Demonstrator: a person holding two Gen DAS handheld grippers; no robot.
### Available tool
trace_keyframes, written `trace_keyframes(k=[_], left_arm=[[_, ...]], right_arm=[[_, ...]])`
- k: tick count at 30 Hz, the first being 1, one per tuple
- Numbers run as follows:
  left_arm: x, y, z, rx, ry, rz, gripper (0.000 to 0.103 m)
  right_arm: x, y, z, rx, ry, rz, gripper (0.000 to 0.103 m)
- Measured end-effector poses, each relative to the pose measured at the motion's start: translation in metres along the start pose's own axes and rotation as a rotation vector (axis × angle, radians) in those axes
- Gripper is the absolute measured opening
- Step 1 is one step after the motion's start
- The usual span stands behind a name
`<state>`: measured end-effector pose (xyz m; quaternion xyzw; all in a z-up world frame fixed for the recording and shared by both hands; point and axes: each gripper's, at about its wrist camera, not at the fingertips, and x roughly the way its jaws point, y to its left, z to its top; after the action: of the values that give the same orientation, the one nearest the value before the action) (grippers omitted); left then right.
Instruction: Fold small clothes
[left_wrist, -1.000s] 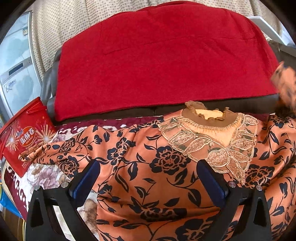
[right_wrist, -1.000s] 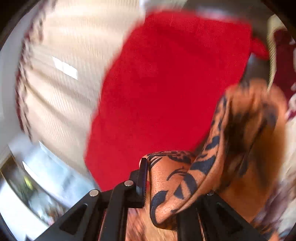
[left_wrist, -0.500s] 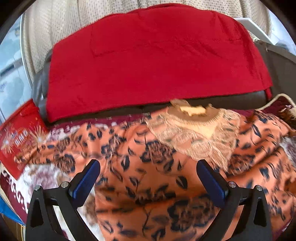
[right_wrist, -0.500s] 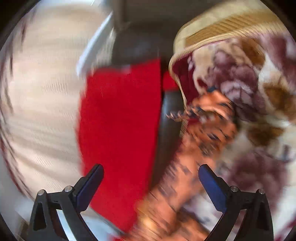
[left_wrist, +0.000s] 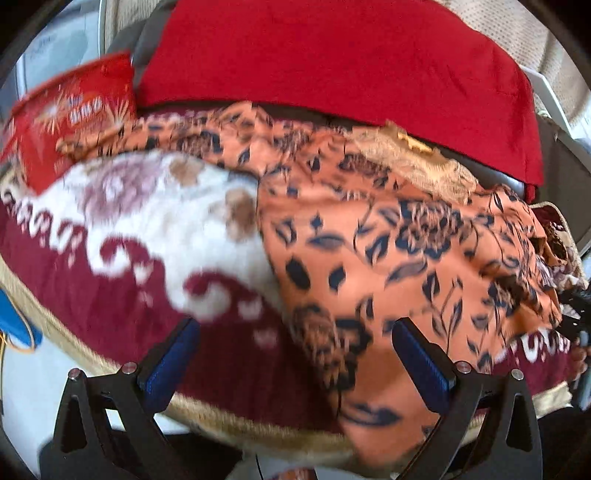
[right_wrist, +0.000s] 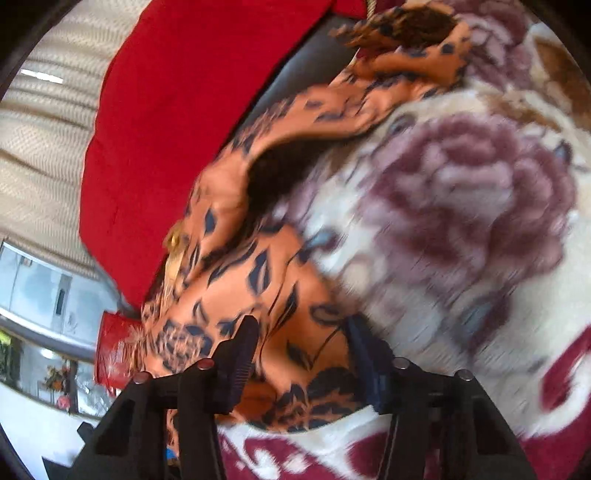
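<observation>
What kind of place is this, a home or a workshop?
Most likely a home living room: a sofa backrest under a red cover, a floral plush blanket spread as the work surface, and a curtain behind.

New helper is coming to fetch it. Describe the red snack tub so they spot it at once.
Find the big red cloth draped over the sofa back; the floral blanket spreads below it. At the blanket's far left edge stands the red snack tub, just beyond the orange floral garment. It alone is rigid and printed with fireworks and lettering; everything nearby is soft fabric.
</observation>
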<state>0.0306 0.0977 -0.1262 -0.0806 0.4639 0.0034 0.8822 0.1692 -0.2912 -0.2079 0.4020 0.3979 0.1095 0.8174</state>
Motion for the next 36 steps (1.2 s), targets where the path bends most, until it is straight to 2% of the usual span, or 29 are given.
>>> trace_keyframes(k=[2,4,6,7,10,11,12,13,14,15,16,19,22,24,25,26,27,28,29,31,34,36], left_arm=[[0.003,-0.005,-0.012,0.003,0.052,-0.054,0.101],[0.011,-0.010,-0.023,0.001,0.123,-0.101,0.081],[0.017,-0.010,-0.032,-0.019,0.171,-0.135,0.021],[0.019,-0.010,-0.038,-0.034,0.188,-0.162,0.016],[0.018,-0.013,-0.048,-0.062,0.184,-0.217,0.018],[0.017,-0.016,-0.049,-0.060,0.180,-0.226,0.027],[0.016,-0.019,-0.049,-0.063,0.182,-0.243,0.044],[0.015,-0.021,-0.050,-0.076,0.189,-0.271,0.054],[0.014,-0.022,-0.050,-0.089,0.191,-0.287,0.073],[0.010,-0.027,-0.050,-0.111,0.181,-0.300,0.078],[0.008,-0.027,-0.051,-0.129,0.167,-0.306,0.079],[0.012,-0.037,-0.051,-0.127,0.197,-0.308,0.079],[0.025,-0.047,-0.054,-0.106,0.220,-0.321,0.079],[0.031,-0.046,-0.056,-0.137,0.211,-0.305,0.057],[0.033,-0.043,-0.055,-0.155,0.205,-0.302,0.052],[0.034,-0.040,-0.053,-0.168,0.204,-0.304,0.038],[0.035,-0.035,-0.052,-0.189,0.198,-0.307,0.017],[0.033,-0.030,-0.050,-0.208,0.185,-0.334,0.010],[0.030,-0.026,-0.047,-0.232,0.171,-0.371,0.009],[0.012,-0.024,-0.040,-0.223,0.104,-0.393,0.009],[-0.034,-0.029,-0.022,-0.124,-0.058,-0.370,0.008],[-0.064,-0.021,-0.008,-0.098,-0.142,-0.351,0.005]], right_arm=[[0.009,0.016,-0.014,-0.058,0.014,-0.044,0.027],[0.016,0.025,-0.022,-0.088,0.008,-0.065,0.018],[0.013,0.034,-0.030,-0.098,-0.007,-0.041,0.011],[0.010,0.037,-0.033,-0.102,-0.018,-0.022,0.011],[-0.002,0.046,-0.043,-0.118,-0.036,0.016,0.011],[0.000,0.043,-0.046,-0.112,-0.030,0.016,0.011],[0.005,0.040,-0.047,-0.097,-0.022,0.013,0.011],[0.010,0.035,-0.048,-0.080,-0.010,0.019,0.011],[0.013,0.032,-0.047,-0.050,-0.003,0.047,0.012],[0.004,0.026,-0.041,-0.034,-0.004,0.063,0.014],[0.003,0.024,-0.041,-0.032,-0.006,0.069,0.014],[-0.010,0.025,-0.044,-0.046,-0.008,0.064,0.015],[0.001,0.028,-0.045,-0.037,0.011,0.065,0.016],[-0.004,0.018,-0.046,-0.027,0.018,0.082,0.016],[-0.001,0.015,-0.046,-0.019,0.017,0.094,0.016],[0.000,0.014,-0.047,-0.016,0.013,0.114,0.016],[-0.008,0.006,-0.047,-0.020,0.008,0.122,0.016],[-0.010,0.006,-0.048,-0.032,0.005,0.119,0.016],[-0.013,0.008,-0.049,-0.053,0.001,0.109,0.013],[-0.025,0.012,-0.052,-0.100,-0.016,0.117,0.011],[-0.046,0.028,-0.068,-0.140,-0.040,0.181,0.010],[-0.065,0.037,-0.084,-0.174,-0.051,0.202,0.010]])
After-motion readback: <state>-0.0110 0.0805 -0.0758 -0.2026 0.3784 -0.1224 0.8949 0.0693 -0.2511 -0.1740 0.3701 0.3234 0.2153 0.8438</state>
